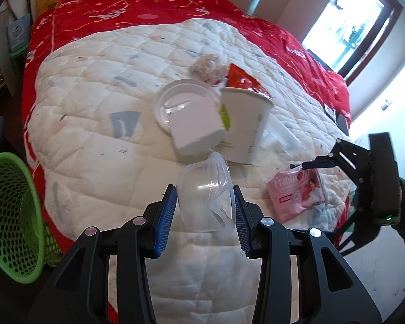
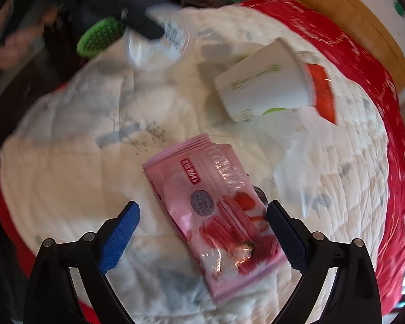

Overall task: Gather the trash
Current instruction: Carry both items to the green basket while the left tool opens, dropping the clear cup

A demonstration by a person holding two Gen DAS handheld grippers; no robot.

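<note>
On the white quilt point(image 1: 94, 140) of the bed, the left tongs point(image 1: 204, 210) clamp a clear plastic cup point(image 1: 206, 194). The right tongs point(image 2: 202, 232) spread wide around a pink wrapper point(image 2: 216, 210); a paper cup point(image 2: 262, 89) lies farther off, a green basket point(image 1: 10, 216) at near left.

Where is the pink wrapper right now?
The pink wrapper lies flat on the white quilt, between the open right tongs in the right wrist view, just in front of the tipped paper cup.
</note>
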